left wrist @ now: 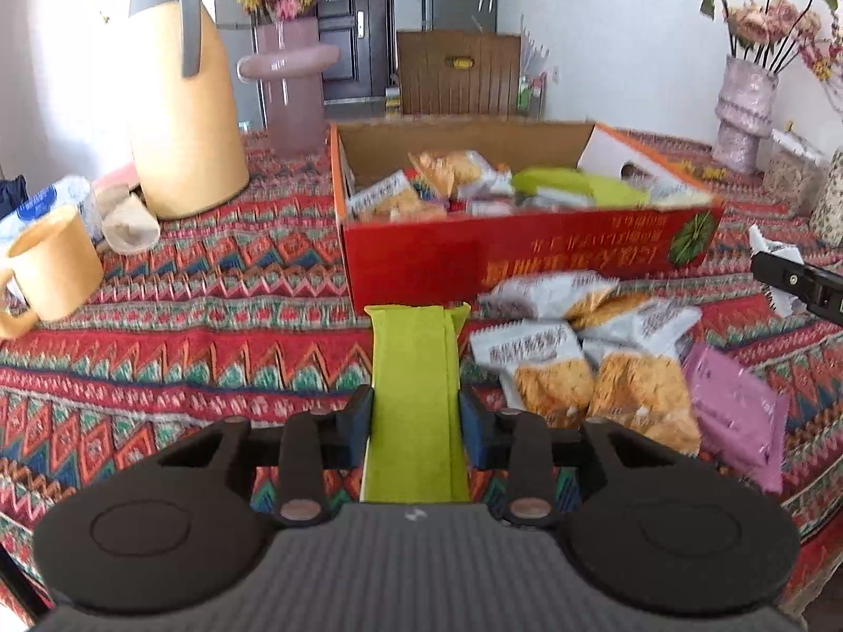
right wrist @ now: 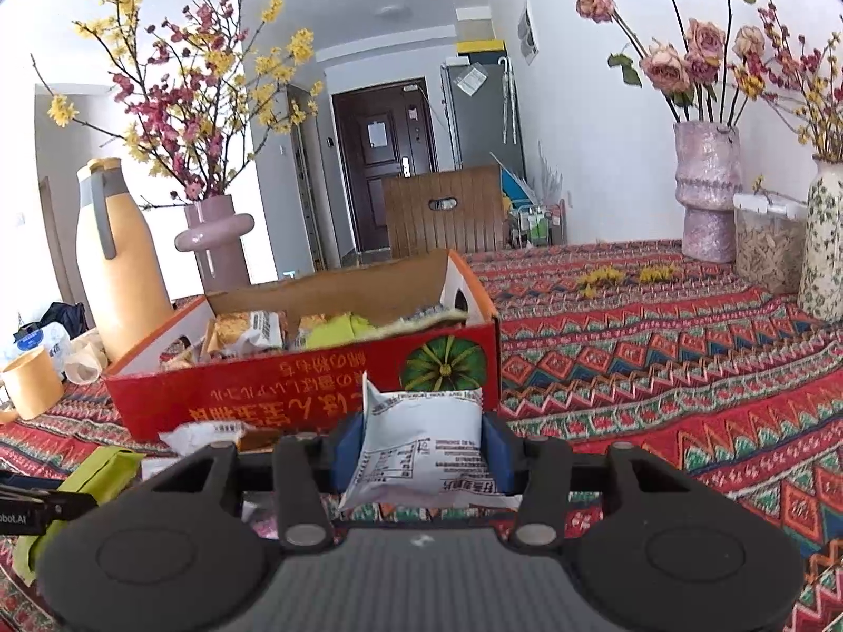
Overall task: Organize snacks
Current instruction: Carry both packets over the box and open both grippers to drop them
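A table under a red zigzag-patterned cloth [right wrist: 658,347] fills both views. At centre, the left gripper [left wrist: 416,416] pinches a long green snack packet [left wrist: 413,395] between its blue pads. The right gripper [right wrist: 421,447] clamps a white snack pouch [right wrist: 427,442]. Behind them sits an open red cardboard box [left wrist: 448,258] already holding snacks, with loose packets [left wrist: 595,363] lying on the cloth at lower right. A tan jug [left wrist: 182,105] stands upper left (flower vases behind it); a dark door [right wrist: 387,158] closes the room.
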A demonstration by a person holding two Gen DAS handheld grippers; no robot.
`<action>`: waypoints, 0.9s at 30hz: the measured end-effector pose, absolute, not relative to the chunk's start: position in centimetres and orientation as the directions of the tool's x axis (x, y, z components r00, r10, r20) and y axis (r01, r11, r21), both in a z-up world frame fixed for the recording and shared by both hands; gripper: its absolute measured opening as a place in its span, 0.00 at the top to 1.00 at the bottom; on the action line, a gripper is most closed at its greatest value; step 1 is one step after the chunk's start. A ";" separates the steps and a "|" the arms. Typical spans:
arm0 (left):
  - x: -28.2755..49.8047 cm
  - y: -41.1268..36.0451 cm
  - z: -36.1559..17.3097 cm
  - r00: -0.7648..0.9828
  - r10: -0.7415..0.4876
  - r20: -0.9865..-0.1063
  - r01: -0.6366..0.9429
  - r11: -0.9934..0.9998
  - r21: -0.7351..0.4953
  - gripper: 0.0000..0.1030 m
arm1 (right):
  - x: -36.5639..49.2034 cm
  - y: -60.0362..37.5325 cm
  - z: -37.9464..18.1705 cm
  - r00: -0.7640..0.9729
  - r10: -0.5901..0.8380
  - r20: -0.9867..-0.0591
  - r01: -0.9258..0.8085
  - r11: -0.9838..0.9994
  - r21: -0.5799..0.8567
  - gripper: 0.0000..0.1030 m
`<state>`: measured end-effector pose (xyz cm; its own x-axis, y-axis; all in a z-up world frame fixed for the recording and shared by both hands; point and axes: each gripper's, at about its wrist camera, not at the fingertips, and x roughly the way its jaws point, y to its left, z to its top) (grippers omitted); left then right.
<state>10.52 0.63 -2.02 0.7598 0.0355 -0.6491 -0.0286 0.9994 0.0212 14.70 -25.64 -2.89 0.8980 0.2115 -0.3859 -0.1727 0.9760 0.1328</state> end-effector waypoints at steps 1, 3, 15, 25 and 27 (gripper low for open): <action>10.4 0.7 -1.5 0.769 0.035 -0.638 -0.030 0.999 0.019 0.66 | 14.7 -25.5 -2.5 0.901 0.212 -0.379 -0.175 0.976 0.131 0.54; 10.4 0.7 -0.5 0.789 0.036 -0.613 -0.032 0.999 0.017 0.66 | 14.7 -25.4 -1.8 0.907 0.215 -0.363 -0.181 0.975 0.126 0.54; 13.1 0.3 6.4 0.891 0.034 -0.453 -0.039 0.999 -0.001 0.66 | 16.9 -23.1 2.2 0.928 0.239 -0.285 -0.223 0.971 0.089 0.54; 18.5 0.4 8.1 0.904 0.042 -0.425 -0.056 0.998 -0.021 0.66 | 21.8 -21.3 4.6 0.937 0.235 -0.257 -0.228 0.972 0.058 0.54; 19.8 0.5 8.0 0.903 0.045 -0.427 -0.063 0.998 -0.030 0.66 | 23.0 -21.0 4.9 0.939 0.232 -0.256 -0.225 0.973 0.054 0.54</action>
